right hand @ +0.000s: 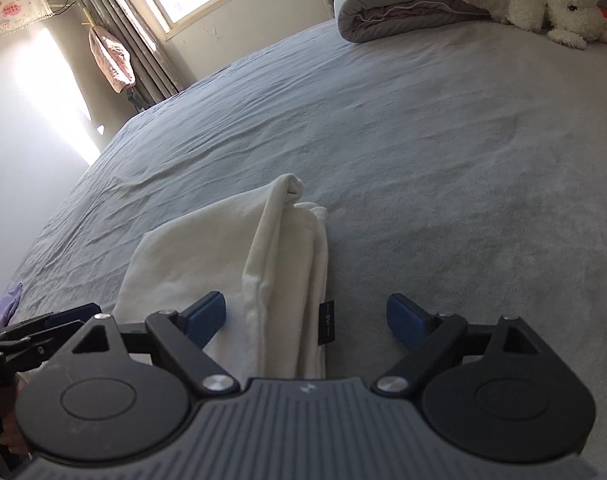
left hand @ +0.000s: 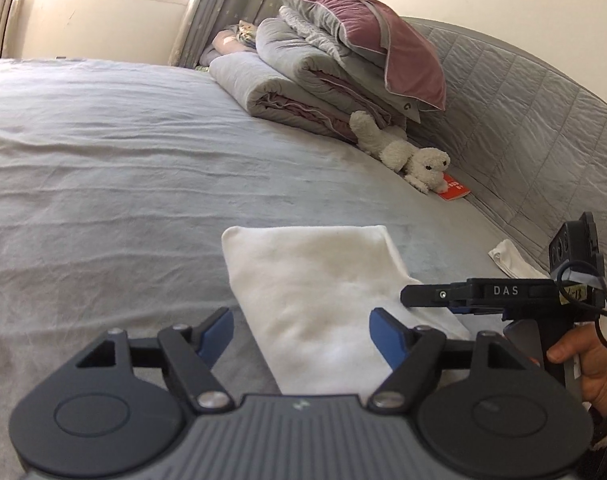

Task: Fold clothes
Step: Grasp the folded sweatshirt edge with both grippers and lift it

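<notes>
White folded cotton garment [left hand: 323, 304] lies flat on the grey wrinkled bedsheet [left hand: 103, 184], layered edges and a small black tag [right hand: 327, 322] showing in my right wrist view. Left gripper [left hand: 301, 330]: jaws spread wide, blue pads either side of the garment, holding nothing. Right gripper [right hand: 305, 316]: jaws also apart, empty, left pad over the garment, right pad over bare sheet. In the left view the right gripper comes in side-on over the garment's right edge; can't tell whether it's touching. Hand [left hand: 583, 372] on its handle. Further back: fluffy white plush dog [left hand: 407, 156] beside rolled grey quilts [left hand: 303, 80], mauve pillow [left hand: 367, 36] on top.
</notes>
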`<state>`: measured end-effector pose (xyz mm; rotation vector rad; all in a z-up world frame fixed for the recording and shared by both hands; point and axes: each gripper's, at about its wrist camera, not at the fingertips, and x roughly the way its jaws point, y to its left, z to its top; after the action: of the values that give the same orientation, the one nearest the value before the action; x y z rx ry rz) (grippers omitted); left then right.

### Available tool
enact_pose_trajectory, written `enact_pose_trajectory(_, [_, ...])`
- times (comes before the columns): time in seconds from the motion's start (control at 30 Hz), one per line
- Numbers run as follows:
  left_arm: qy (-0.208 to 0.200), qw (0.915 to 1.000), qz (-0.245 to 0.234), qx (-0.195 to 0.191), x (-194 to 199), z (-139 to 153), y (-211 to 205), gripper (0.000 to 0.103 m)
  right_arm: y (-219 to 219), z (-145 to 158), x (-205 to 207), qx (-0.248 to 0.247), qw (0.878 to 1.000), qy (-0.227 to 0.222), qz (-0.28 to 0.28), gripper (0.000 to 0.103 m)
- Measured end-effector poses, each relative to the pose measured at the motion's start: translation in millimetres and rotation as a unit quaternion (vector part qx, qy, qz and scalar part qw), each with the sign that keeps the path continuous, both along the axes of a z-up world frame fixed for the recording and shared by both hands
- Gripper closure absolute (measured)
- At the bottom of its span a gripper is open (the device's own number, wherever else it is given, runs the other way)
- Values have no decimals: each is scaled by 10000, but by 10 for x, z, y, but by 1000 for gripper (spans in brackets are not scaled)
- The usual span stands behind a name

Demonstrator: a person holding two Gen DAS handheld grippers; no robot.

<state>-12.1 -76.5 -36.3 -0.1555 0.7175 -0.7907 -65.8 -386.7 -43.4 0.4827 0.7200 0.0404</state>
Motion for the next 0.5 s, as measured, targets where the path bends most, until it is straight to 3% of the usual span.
enact_pose_trajectory(0.13, [490,9985,144,-208,127,-129,45,27,-49,-30,-46,202,9997,-83,-64,13])
enact_pose_trajectory(0.33, [998,9929,221,-607,197,-296,46,29,-27,-8,-85,82,9998,-138,-96,18])
enact_pose_trajectory(0.5, [1187,9885,285,-894,227,-387,8,31,-43,-38,-65,424,9990,-136,1,44])
